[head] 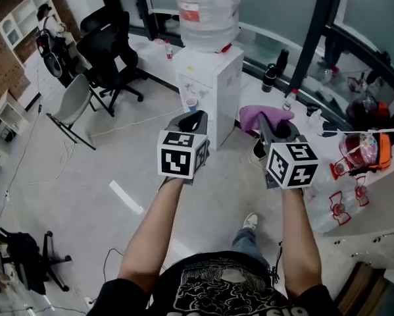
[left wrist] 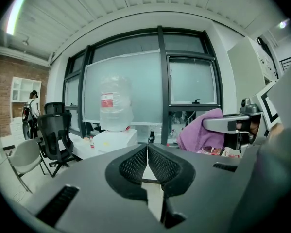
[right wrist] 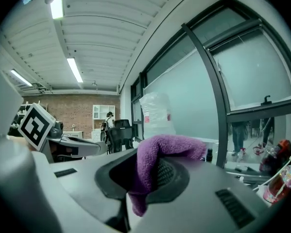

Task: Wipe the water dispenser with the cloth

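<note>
The right gripper [head: 275, 125] was clenched on a purple cloth [head: 257, 117], held up to the right of the white water dispenser [head: 213, 87] and not touching it. The left gripper [head: 194, 120] hung on the dispenser's near side, its jaws pressed together on nothing

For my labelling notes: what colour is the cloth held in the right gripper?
Purple. The cloth shows best in the right gripper view.

Off to my left a black chair [head: 108, 48] stands just beyond a grey chair [head: 75, 101]; ahead, a black bottle [head: 270, 78] stands by the window [head: 275, 5].
</note>
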The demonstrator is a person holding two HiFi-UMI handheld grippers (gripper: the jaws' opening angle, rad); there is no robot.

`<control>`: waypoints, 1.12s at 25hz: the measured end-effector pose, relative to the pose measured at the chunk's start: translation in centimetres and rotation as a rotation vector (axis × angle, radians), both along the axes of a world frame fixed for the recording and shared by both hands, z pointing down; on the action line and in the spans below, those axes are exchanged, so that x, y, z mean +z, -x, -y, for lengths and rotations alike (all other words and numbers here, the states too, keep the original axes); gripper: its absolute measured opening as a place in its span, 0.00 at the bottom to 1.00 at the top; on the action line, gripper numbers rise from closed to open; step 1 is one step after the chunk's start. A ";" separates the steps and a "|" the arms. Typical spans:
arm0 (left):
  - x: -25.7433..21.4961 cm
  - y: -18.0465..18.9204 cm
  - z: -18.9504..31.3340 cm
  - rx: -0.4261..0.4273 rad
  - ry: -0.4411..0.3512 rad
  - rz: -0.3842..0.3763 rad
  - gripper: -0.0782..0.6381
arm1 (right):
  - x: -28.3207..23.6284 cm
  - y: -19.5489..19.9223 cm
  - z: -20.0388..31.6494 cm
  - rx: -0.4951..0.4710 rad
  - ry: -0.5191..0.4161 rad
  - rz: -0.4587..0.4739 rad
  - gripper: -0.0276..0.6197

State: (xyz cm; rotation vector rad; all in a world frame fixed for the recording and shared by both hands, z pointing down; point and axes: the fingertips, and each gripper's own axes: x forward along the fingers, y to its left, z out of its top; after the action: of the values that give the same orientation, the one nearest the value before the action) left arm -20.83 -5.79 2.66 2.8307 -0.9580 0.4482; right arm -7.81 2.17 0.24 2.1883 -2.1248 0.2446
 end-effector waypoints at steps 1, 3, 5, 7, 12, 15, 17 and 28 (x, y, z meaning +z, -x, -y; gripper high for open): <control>0.1 -0.9 0.7 -0.012 0.001 0.000 0.15 | 0.1 -0.9 0.8 -0.011 0.001 0.002 0.11; 0.3 -3.0 2.2 -0.038 0.006 0.000 0.15 | 0.4 -3.2 2.4 -0.034 0.005 0.007 0.11; 0.4 -5.3 3.6 -0.062 0.014 0.003 0.15 | 0.5 -5.7 4.1 -0.058 0.008 0.016 0.11; 0.4 -7.4 4.9 -0.084 0.018 0.010 0.15 | 0.6 -7.8 5.9 -0.085 0.012 0.024 0.11; 0.2 -11.6 7.6 -0.144 0.019 0.033 0.15 | 1.0 -12.1 9.9 -0.158 0.021 0.050 0.11; 0.3 -13.1 9.0 -0.179 0.025 0.047 0.15 | 1.0 -14.0 12.0 -0.190 0.023 0.069 0.11; 0.5 -13.9 9.7 -0.202 0.029 0.054 0.15 | 1.2 -15.0 13.0 -0.210 0.024 0.078 0.11; 1.4 -16.4 12.5 -0.251 0.033 0.074 0.15 | 2.8 -18.0 17.7 -0.253 0.039 0.123 0.11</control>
State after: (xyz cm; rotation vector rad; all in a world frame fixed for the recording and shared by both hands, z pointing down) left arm -4.47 -18.24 4.02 2.6319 -1.2867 0.5344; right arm 10.14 -15.52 3.00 1.9029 -2.4111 0.4064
